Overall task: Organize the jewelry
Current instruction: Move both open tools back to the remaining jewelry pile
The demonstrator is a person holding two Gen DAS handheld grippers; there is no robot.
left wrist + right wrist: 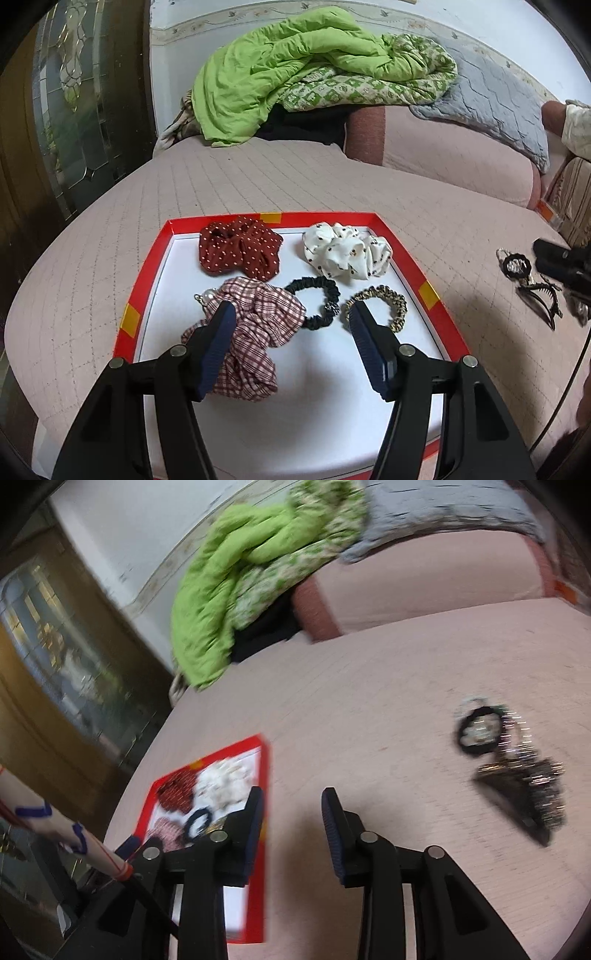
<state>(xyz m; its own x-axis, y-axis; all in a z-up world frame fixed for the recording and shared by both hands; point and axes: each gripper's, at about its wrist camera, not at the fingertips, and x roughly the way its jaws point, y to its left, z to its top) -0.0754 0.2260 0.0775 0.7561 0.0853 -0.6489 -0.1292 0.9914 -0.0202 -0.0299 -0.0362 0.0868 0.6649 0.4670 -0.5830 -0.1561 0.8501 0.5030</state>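
A red-rimmed white tray (430, 291) lies on the pink bed. It holds a dark red dotted scrunchie (240, 245), a white dotted scrunchie (347, 251), a plaid scrunchie (258, 332), a black hair tie (317, 295) and a leopard hair tie (380, 302). My left gripper (291, 314) is open and empty above the plaid scrunchie. A pile of hair clips (535, 288) lies on the bed right of the tray. In the blurred right wrist view my right gripper (291, 801) is open and empty, between the tray (258, 849) and the clips (517, 771).
A green quilt (295, 70) and a grey blanket (491, 96) are heaped at the bed's far side against the wall. A dark wooden door with glass (66, 110) stands at the left. The right gripper's black body (565, 262) shows beside the clips.
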